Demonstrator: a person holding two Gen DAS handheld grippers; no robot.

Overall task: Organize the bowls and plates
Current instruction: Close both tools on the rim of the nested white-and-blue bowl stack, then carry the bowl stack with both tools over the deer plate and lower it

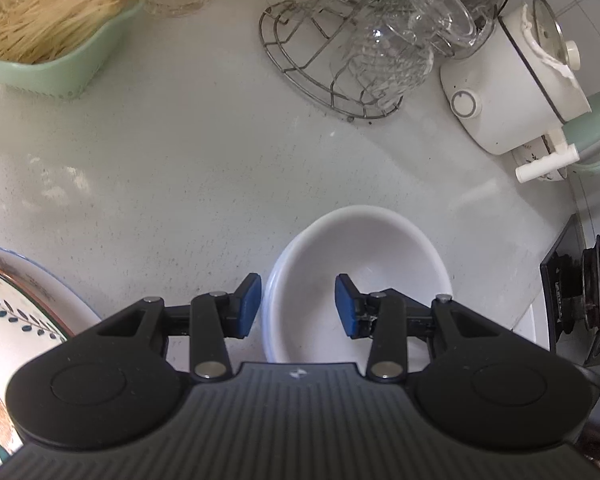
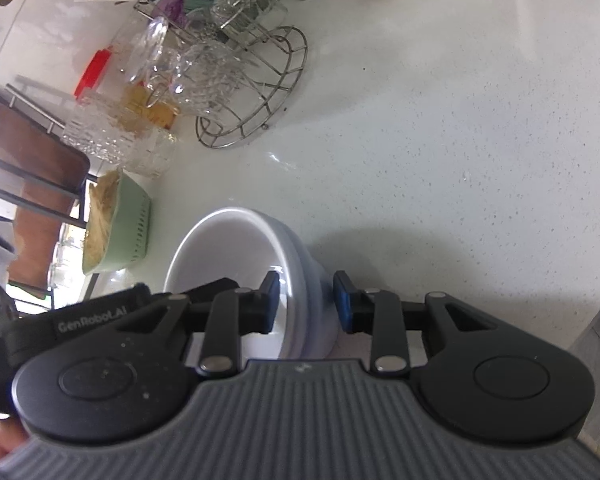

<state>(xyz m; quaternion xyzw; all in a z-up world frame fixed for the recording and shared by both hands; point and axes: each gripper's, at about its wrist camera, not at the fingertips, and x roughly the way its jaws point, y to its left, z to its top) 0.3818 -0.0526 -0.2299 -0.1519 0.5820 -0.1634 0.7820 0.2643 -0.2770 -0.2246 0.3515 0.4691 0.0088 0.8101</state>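
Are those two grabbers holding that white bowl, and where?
Both hand-held grippers straddle the white bowl's rim on opposite sides, left, right, but neither visibly clamps it yet.

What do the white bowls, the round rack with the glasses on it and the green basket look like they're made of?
White bowls: probably glazed ceramic, smooth and glossy with soft highlights, though hard plastic can't be ruled out. Round rack: bare metal wire, silvery and shiny. Glasses: clear cut glass with a faceted pattern. Green basket: matte plastic, with molded slots along its wall.
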